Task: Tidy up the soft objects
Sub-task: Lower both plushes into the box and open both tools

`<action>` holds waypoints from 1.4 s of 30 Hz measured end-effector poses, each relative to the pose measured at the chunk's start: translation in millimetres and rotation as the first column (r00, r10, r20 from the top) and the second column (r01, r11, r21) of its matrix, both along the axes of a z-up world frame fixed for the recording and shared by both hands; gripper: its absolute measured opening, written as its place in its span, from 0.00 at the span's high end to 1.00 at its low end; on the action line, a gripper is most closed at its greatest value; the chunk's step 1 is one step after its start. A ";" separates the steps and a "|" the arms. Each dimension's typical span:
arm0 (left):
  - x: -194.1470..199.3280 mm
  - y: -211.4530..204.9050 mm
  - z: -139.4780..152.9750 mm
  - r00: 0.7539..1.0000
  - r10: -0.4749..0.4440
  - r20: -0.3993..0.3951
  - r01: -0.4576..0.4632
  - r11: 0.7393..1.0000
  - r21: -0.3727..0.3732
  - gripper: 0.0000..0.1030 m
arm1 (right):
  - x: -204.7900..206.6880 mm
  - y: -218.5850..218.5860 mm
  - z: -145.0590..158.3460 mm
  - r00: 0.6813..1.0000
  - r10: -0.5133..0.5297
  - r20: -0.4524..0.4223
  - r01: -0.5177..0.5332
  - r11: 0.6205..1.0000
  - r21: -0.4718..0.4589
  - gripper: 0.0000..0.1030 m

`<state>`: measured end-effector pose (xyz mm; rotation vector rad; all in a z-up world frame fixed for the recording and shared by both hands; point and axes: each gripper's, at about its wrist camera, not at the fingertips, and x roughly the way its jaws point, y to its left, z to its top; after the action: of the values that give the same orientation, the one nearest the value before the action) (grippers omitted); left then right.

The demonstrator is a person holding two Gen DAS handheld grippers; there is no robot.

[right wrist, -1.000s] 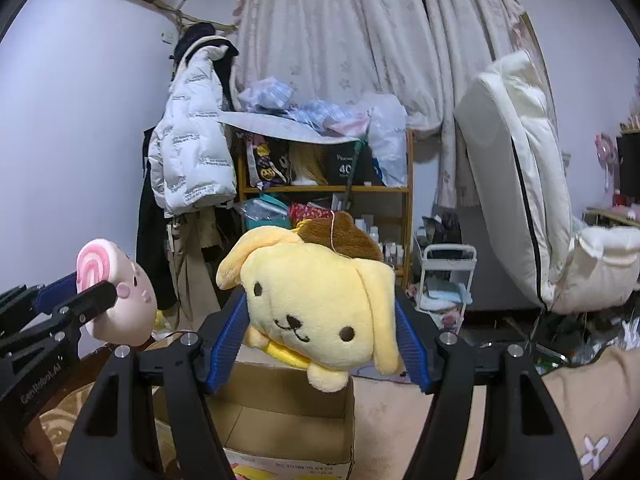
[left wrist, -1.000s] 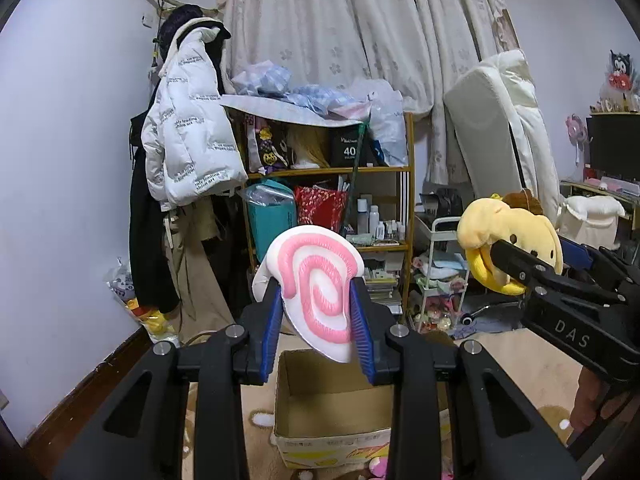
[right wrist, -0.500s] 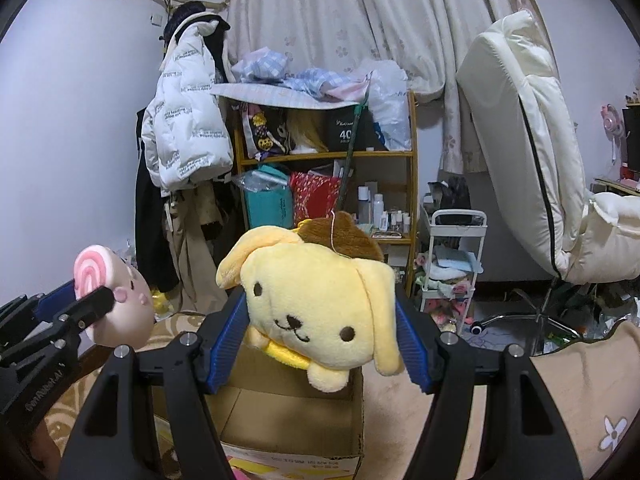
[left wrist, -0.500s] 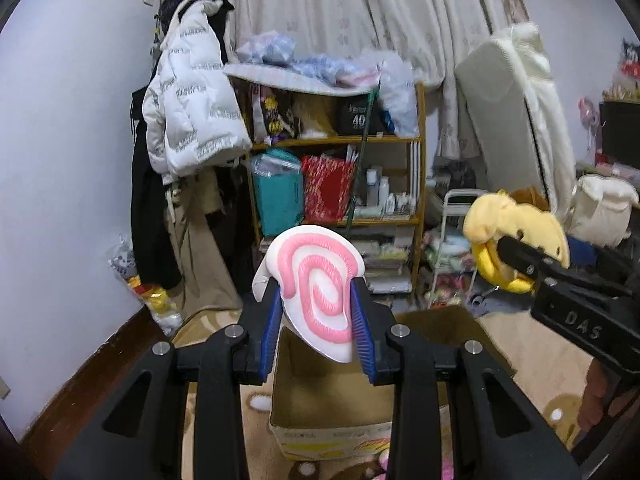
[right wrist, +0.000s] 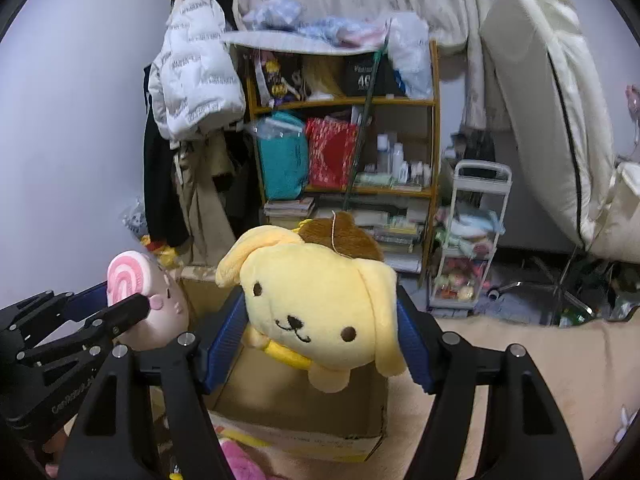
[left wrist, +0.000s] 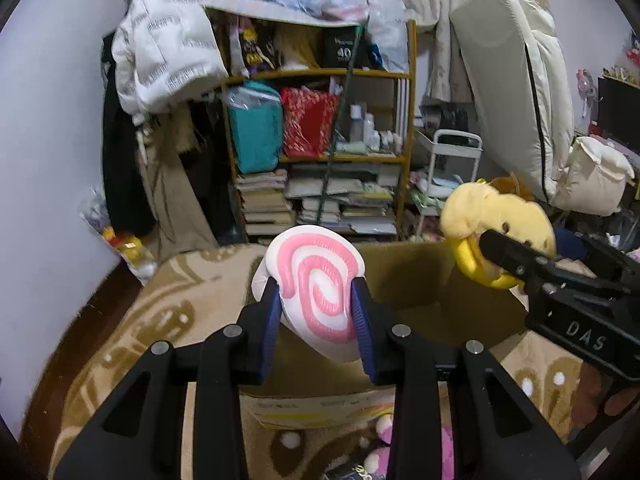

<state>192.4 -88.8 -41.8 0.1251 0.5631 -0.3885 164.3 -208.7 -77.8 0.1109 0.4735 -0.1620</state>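
Note:
My left gripper [left wrist: 317, 312] is shut on a pink-and-white swirl plush [left wrist: 316, 280] and holds it above an open cardboard box [left wrist: 420, 276]. The plush also shows in the right wrist view [right wrist: 148, 304], with a pale face. My right gripper [right wrist: 320, 328] is shut on a yellow dog plush [right wrist: 316, 304] with a brown cap, above the same box [right wrist: 296, 408]. In the left wrist view the dog plush [left wrist: 496, 232] and the right gripper [left wrist: 508, 256] are at the right, over the box's right side.
The box stands on a beige patterned rug [left wrist: 168, 300]. A pink plush [left wrist: 384, 436] lies on the rug in front of it. Behind are a cluttered wooden shelf [left wrist: 320, 152], hanging coats [left wrist: 164, 48], a small white cart [right wrist: 468, 240] and a cream chair [right wrist: 560, 120].
Both grippers have tilted down and moved forward over the box with their plush toys held. The box and rug now fill more of each view.

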 end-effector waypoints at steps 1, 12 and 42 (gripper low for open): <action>2.1 0.2 -1.9 1.000 -0.014 -0.019 0.014 1.000 -0.010 0.66 | 1.3 -1.2 -4.5 1.000 0.003 -0.013 -0.003 1.000 0.013 0.27; 7.5 -11.1 -23.7 0.995 -0.038 -0.095 0.044 0.997 0.063 0.55 | 13.5 -2.4 -36.3 0.990 0.017 -0.142 -0.010 0.999 0.044 0.25; -22.7 53.6 24.8 0.982 0.145 -0.123 -0.134 0.987 0.091 0.08 | -25.0 5.2 7.0 0.993 -0.020 -0.121 0.022 1.000 0.020 0.01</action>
<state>169.7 -35.1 -17.0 0.1400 0.7117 -0.2378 139.2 -203.5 -70.8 0.1278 0.5945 -0.1850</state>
